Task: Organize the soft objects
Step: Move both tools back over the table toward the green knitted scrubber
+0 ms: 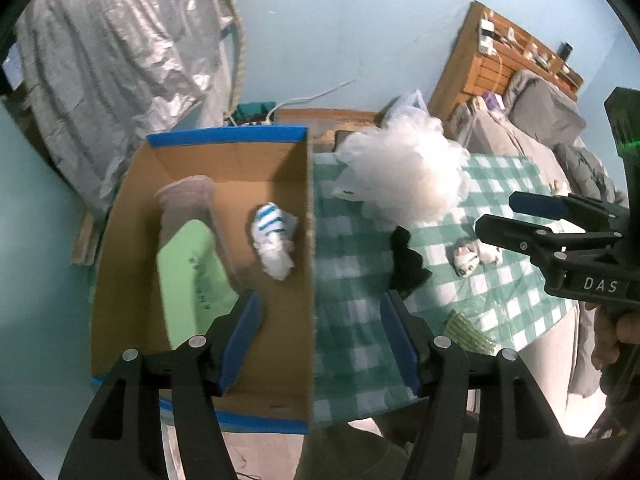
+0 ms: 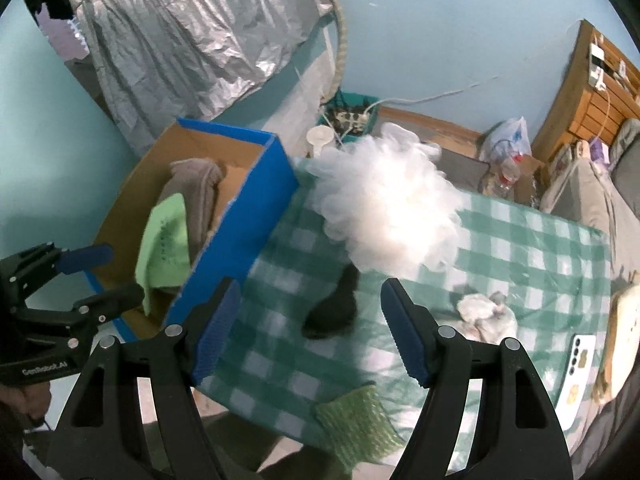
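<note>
A cardboard box [image 1: 280, 380] with blue edges stands left of the checked table [image 1: 352, 280]. It holds a green cloth [image 1: 188, 268], a grey towel [image 1: 188, 196] and a blue-striped white sock [image 1: 272, 240]. My left gripper [image 1: 320, 344] is open and empty above the box's right wall. On the table lie a white mesh sponge [image 2: 392, 212], a black sock [image 2: 336, 304], a white-grey sock [image 2: 486, 314] and a green knitted cloth [image 2: 356, 420]. My right gripper [image 2: 310, 332] is open and empty above the black sock; it also shows in the left wrist view [image 1: 504, 214].
A phone [image 2: 576, 376] lies near the table's right edge. A bed with grey bedding [image 1: 540, 120] and a wooden headboard [image 1: 480, 64] stands at the right. Silver sheeting [image 2: 180, 28] hangs behind the box. A plastic bag [image 2: 508, 136] and bottles sit behind the table.
</note>
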### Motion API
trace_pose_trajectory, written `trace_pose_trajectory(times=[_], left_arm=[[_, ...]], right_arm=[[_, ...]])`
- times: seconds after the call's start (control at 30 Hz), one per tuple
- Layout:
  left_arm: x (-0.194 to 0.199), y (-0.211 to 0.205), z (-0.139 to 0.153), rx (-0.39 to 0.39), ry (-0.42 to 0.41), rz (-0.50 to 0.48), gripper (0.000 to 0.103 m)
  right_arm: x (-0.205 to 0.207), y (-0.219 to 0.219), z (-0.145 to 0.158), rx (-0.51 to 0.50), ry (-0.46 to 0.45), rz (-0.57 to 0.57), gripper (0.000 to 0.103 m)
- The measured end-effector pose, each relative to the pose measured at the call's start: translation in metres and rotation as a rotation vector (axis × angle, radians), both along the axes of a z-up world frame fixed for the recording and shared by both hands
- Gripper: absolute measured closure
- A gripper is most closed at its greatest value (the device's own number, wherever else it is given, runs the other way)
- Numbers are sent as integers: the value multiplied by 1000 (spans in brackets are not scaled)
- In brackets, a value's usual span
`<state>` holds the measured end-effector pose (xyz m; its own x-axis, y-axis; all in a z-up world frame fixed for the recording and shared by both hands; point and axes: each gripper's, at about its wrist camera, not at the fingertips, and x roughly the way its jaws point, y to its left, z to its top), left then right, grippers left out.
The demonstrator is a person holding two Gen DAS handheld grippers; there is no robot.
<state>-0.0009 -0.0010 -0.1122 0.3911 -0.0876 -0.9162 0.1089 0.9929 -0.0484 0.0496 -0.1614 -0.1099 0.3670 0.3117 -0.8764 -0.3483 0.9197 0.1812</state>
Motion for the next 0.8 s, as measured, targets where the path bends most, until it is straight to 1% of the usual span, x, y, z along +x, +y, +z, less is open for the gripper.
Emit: trace_pose_trajectory(times=[0.23,0.37,0.63,0.8], left_arm=[[2,-27,-11,0,32,-55,39],[4,-39,-18,2,49,-84,36],[3,-58,-36,23,86,-136,36],[0,-65,-49,48,110,-169,36]], right_arm=[[-12,-28,-7,-24,24,-31,30],[-20,-40,-14,-41,42,-39,30],[-35,-54,-37,-61,84,-43,30],[-45,-57,-57,-63,117,-32,30]])
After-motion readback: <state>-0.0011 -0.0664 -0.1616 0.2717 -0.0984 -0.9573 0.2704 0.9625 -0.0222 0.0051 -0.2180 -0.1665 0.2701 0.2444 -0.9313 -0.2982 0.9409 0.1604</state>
